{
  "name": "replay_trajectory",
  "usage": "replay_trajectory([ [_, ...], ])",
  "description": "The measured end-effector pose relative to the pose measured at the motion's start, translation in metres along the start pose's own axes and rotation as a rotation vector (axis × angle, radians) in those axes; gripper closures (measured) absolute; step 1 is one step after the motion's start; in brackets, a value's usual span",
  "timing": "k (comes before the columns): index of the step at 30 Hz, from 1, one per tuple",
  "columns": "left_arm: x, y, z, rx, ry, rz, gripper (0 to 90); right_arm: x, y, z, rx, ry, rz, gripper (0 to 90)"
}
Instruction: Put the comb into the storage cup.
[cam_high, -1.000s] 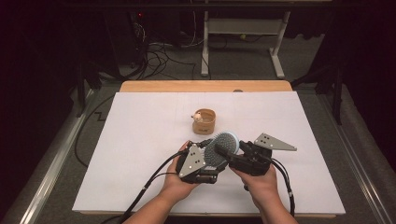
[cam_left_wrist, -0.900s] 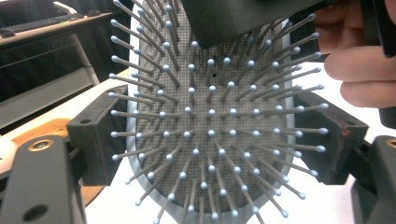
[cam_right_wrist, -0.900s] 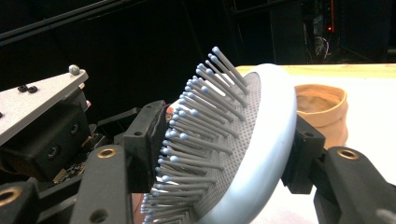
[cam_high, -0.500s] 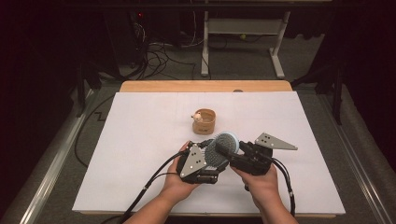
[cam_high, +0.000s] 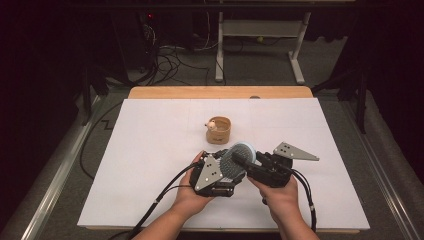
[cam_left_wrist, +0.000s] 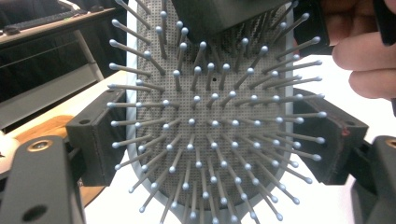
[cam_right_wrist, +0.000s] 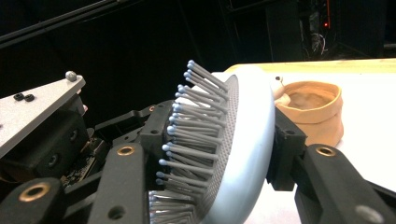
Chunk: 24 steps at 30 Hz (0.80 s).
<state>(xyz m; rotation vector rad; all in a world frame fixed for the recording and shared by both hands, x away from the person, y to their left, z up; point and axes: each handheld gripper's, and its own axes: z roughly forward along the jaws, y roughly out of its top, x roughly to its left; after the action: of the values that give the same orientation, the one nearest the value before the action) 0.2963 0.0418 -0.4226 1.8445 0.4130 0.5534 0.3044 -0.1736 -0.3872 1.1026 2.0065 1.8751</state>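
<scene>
A pale blue hairbrush (cam_high: 239, 156) with grey ball-tipped bristles (cam_left_wrist: 210, 121) is held up over the white sheet between both hands. My left gripper (cam_high: 231, 172) grips the brush head across its width, its pads (cam_left_wrist: 95, 140) pressed on the two edges. My right gripper (cam_high: 241, 161) comes in from the right. One pad pushes into the bristles (cam_right_wrist: 191, 126) and the other (cam_right_wrist: 285, 140) bears on the smooth back of the hairbrush (cam_right_wrist: 247, 140). Its jaws have just been closing on the brush head.
A small tan bowl (cam_high: 218, 130) with a tiny figure on its rim stands just behind the brush, also seen as the tan bowl (cam_right_wrist: 313, 112). The white sheet (cam_high: 150, 150) covers a wooden table (cam_high: 220, 92). Cables and a desk frame lie beyond the far edge.
Both hands and the brush stay in the same spot; no clear shift shows from above.
</scene>
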Motion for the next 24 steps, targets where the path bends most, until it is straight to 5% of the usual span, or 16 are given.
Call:
replay_trajectory([
  [24, 0.0, 0.0002, 0.0, 0.0, -0.014, -0.003, 19.4, 0.0012, -0.0004, -0.0015, -0.011, -0.006, 0.034, 59.5],
])
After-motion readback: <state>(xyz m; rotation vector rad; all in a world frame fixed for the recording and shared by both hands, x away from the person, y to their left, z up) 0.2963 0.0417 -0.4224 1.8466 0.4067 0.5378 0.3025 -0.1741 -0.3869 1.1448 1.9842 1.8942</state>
